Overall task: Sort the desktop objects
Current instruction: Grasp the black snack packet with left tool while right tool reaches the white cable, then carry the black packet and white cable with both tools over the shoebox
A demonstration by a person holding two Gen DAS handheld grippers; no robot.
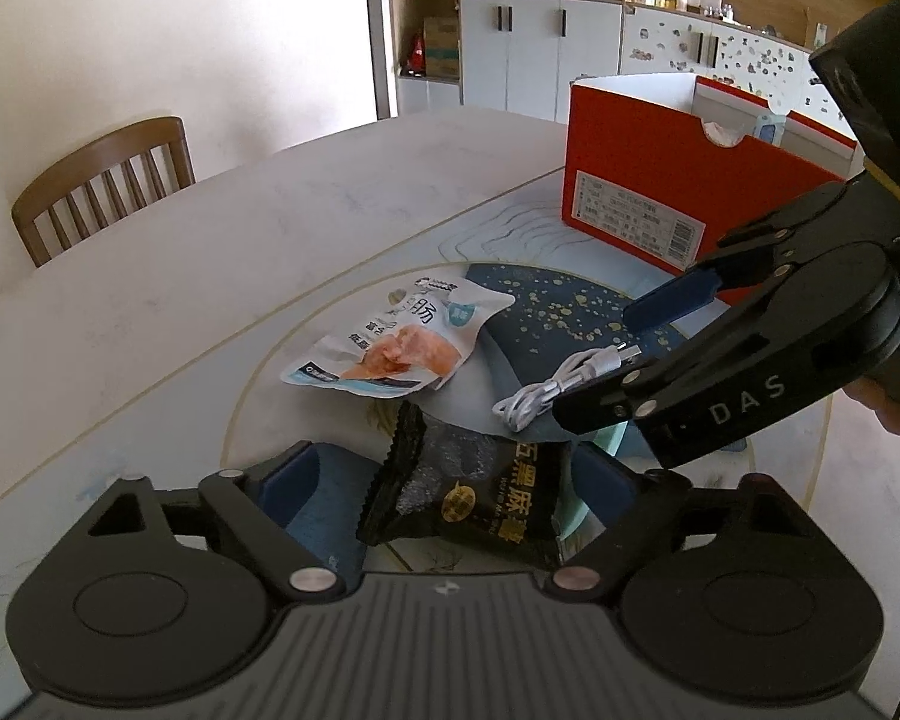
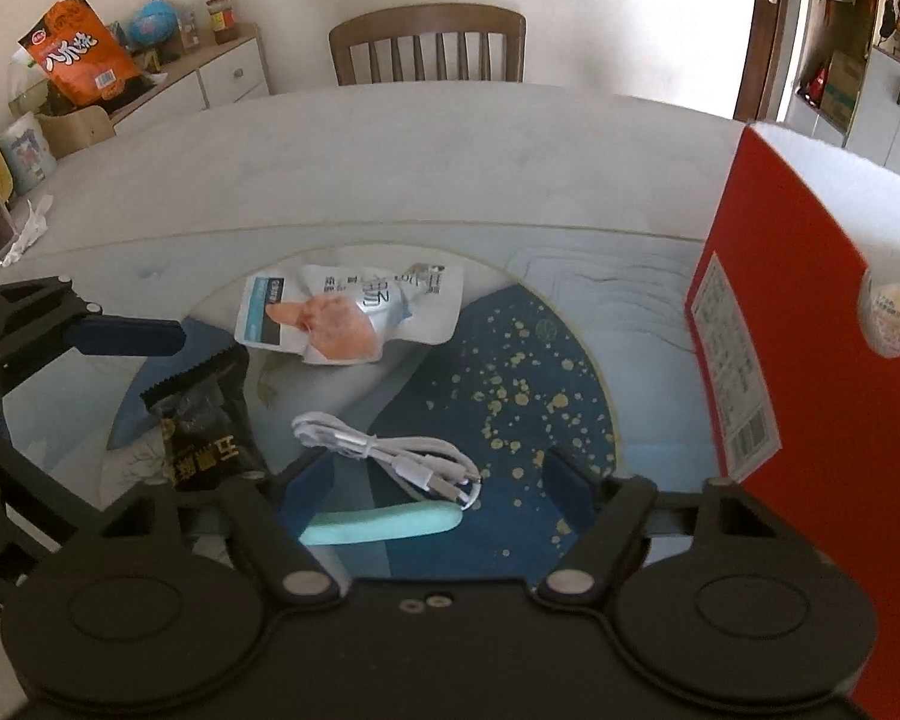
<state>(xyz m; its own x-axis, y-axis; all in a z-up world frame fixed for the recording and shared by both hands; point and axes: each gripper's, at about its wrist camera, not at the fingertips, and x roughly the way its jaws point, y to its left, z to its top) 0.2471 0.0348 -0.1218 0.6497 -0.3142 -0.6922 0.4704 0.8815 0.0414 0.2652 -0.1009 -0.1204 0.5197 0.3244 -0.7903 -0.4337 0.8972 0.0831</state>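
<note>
Starting at the left edge of the mat that lies on the tabletop, the left gripper has its fingers spread on both sides of a black snack packet; I cannot tell if the pads touch it yet, so it does not look picked up. A little toward the far edge lies a white food pouch, flat and alone. Next comes a white cable, coiled near the middle of the mat, with a long mint green thing just beside it. The right gripper hangs over these two with its fingers apart and nothing held. At the right edge of the mat stands a red box, open at the top, with a few things already inside, too hidden to name. So I think the sorting has begun, but four things still wait on the mat.
</note>
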